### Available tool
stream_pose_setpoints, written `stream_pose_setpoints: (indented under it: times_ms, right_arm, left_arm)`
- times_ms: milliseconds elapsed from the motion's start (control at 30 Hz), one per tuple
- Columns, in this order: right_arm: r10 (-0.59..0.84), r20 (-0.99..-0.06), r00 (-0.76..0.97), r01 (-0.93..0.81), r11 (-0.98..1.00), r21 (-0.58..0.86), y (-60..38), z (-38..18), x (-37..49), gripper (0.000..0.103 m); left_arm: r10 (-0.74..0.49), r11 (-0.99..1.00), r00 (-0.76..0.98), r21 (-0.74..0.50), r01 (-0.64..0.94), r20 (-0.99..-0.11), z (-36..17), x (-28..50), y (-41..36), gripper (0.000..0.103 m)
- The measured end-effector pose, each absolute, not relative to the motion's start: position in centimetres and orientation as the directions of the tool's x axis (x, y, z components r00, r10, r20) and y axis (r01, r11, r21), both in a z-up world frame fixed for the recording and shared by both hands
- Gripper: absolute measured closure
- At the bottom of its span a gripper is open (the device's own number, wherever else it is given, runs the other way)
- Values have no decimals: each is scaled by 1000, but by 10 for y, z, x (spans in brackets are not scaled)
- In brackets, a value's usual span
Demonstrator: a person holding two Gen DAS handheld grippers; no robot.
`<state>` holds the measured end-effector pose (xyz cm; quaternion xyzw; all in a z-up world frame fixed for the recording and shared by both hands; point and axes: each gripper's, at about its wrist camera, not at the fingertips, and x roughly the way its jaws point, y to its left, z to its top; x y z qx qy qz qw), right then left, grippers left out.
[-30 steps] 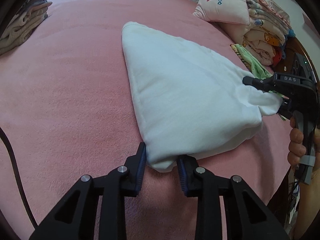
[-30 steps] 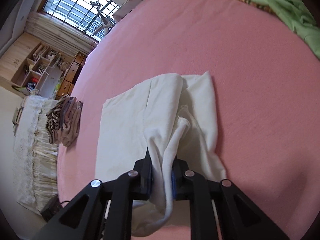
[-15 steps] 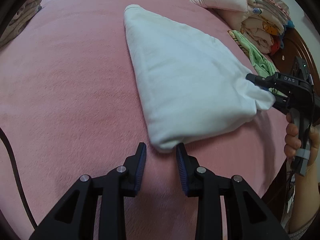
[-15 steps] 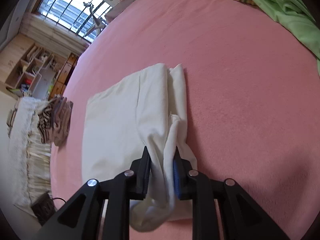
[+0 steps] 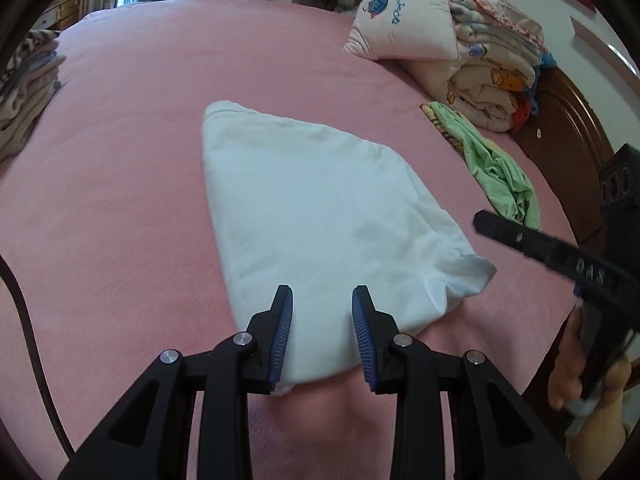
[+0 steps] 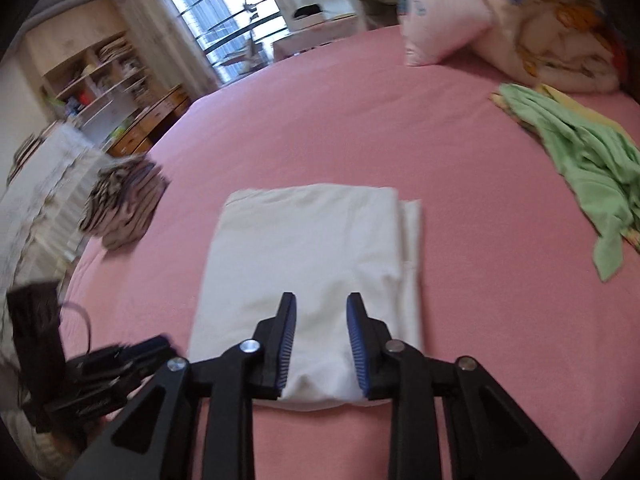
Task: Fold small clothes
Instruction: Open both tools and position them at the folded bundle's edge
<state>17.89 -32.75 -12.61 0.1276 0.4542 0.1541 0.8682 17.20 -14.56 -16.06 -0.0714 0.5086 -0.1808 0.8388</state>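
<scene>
A white folded garment [image 5: 320, 216] lies flat on the pink bed [image 5: 120, 160]; it also shows in the right wrist view [image 6: 308, 256] as a neat rectangle. My left gripper [image 5: 322, 308] is open and empty, its jaws above the garment's near edge. My right gripper [image 6: 320, 312] is open and empty, raised over the garment's near end. The right gripper also shows at the right edge of the left wrist view [image 5: 520, 240], apart from the cloth.
A green garment [image 5: 492, 168] lies crumpled at the right, also in the right wrist view [image 6: 588, 160]. A pillow [image 5: 408, 28] and stacked bedding [image 5: 492, 76] sit at the back right. A pile of folded clothes [image 6: 124, 204] stands at the left. A wooden headboard [image 5: 568, 136] borders the bed.
My right gripper has let go of the garment's corner and pulled back and up. The cloth now lies flat. My left gripper has opened wider and moved over the garment's edge.
</scene>
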Motion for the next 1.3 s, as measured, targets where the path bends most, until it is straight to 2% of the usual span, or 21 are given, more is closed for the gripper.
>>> stream_pose_setpoints:
  times_ms: [100,233,400,767,800,833,867,933,1200,1300]
  right_arm:
    - [365,-790,493,-167,931,326,-310,-146,185,93]
    - [258,-854,451,-79,965,250,-332,-183,185,103]
    - [292,-848,442,-24,949,314,-366,-199,168,103]
    - [290,-843,452,14,943,332,-365,-204,152,103]
    - [291,-844,451,17,942,334,-365,-202,151,103]
    - [293,-843,451,20,941,338,-365,-200,151,103]
    - [294,-842,453,23,940,341,-366,-197,149,103]
    - [294,-838,460,24,939,342,-367,-190,147,103]
    - [302,-814,495,11,935,354,-368,-162,130,100]
    - [312,-807,501,-4,934,358,-363,-152,129,100]
  left_arm:
    - [-352,931,383,-278,235,-854,-176,180,-159,74]
    - [-339,932,392,-247,265,-855,-183,175,-161,73]
    - [-332,926,385,-219,308,-861,-193,166,-160,73]
    - [-337,920,380,-217,326,-861,-195,156,-151,73]
    - [-341,921,375,-227,317,-862,-193,155,-148,71]
    - [-346,922,369,-239,306,-862,-190,154,-144,66]
    - [-348,923,366,-246,297,-863,-187,152,-141,54]
    - [-330,934,379,-240,266,-864,-181,145,-129,39]
    - [-315,948,401,-268,169,-860,-163,130,-76,37]
    - [-313,949,423,-295,110,-851,-157,133,-57,30]
